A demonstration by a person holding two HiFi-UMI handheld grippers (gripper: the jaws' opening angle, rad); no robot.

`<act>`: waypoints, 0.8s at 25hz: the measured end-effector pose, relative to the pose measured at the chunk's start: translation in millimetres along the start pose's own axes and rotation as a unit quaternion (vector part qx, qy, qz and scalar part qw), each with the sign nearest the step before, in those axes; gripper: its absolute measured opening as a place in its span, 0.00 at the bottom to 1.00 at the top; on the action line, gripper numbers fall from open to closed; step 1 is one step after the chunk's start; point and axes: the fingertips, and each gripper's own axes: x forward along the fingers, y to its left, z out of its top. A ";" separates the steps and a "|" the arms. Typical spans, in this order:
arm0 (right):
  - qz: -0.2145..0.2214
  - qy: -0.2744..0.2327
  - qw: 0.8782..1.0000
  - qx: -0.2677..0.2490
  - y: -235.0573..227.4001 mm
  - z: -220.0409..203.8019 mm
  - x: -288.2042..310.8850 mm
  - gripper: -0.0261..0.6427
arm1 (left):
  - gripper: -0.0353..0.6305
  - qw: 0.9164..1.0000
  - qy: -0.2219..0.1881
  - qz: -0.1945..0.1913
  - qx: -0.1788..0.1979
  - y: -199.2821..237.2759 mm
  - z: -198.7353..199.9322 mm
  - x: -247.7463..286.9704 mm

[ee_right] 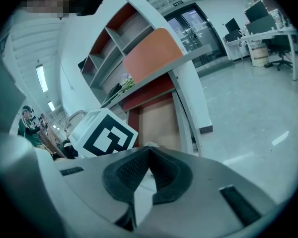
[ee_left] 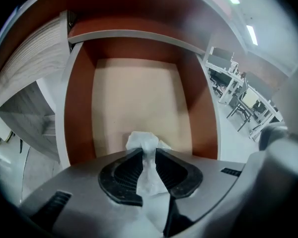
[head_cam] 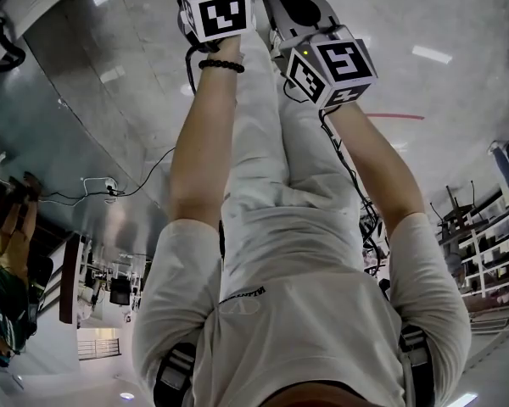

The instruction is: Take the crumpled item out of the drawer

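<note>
My left claw (ee_left: 149, 151) is clamped on the white crumpled paper wad (ee_left: 150, 171). In the left gripper view the wad sits low in the middle of the frame, pinched between the two black ribbed pads (ee_left: 123, 175). Its puffed top pokes out just above the jaw tips, and a flatter tail runs down between the pads toward the bottom edge.

Behind the wad, filling the centre of that frame, is the open drawer with reddish-brown side walls (ee_left: 79, 108) and a pale beige floor (ee_left: 139, 95). The wad's top shows against the near edge of that floor — I cannot tell whether it touches the floor or hangs clear of it. A grey wood-grain panel (ee_left: 30, 63) stands at the upper left.

My right claw (ee_right: 149, 150) has its jaws brought together, tips meeting at the lower middle of the right gripper view, and I see nothing pinched between them. Just to their left sits the left claw's white cube with black square markers (ee_right: 107, 135). The drawer runs away above them, toward the centre of the frame.

In the head view both of my bare forearms reach toward the top of the frame — the left cube (head_cam: 216, 7) at top centre, the right cube (head_cam: 335, 66) just beside it, lower and to the right.
</note>
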 end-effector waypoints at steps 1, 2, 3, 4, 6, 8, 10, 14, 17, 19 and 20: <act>0.000 0.000 1.000 0.000 0.4 0.2 0.8 0.04 | 0.17 1.000 0.001 0.000 -0.001 1.2 0.4 0.4; 0.000 0.000 1.000 0.001 0.7 0.4 1.3 0.04 | 0.15 1.000 0.001 -0.001 -0.002 2.2 0.5 0.6; 0.000 0.000 1.000 0.001 1.0 0.3 1.6 0.04 | 0.13 1.000 0.001 -0.002 -0.005 2.9 0.3 0.6; 0.000 0.000 1.000 0.001 1.2 0.1 1.5 0.04 | 0.11 1.000 0.000 -0.003 -0.009 3.3 -0.2 0.4; 0.000 0.000 1.000 0.001 1.2 -0.5 0.6 0.04 | 0.09 1.000 -0.002 -0.002 -0.014 3.7 -1.7 -0.2; 0.001 0.000 1.000 0.001 1.0 -0.3 -0.5 0.04 | 0.08 1.000 -0.006 0.000 -0.016 3.8 -2.3 -1.1; 0.001 -0.001 1.000 0.001 0.8 0.6 -1.4 0.04 | 0.07 1.000 -0.009 -0.001 -0.017 3.2 -0.8 -4.1; -0.002 -0.004 1.000 0.000 -0.5 1.3 -7.5 0.04 | 0.06 1.000 -0.014 -0.004 -0.027 2.4 1.1 -13.6; -0.005 -0.007 1.000 0.001 -1.6 1.4 -12.7 0.04 | 0.06 0.999 -0.021 -0.004 -0.027 0.0 1.8 -19.6; -0.007 -0.008 1.000 0.000 -0.4 2.6 -16.3 0.04 | 0.06 0.999 -0.023 -0.004 -0.027 -0.8 0.9 -24.3; -0.007 -0.008 1.000 0.000 0.6 3.4 -18.0 0.04 | 0.06 0.999 -0.023 -0.004 -0.027 -0.9 0.3 -27.2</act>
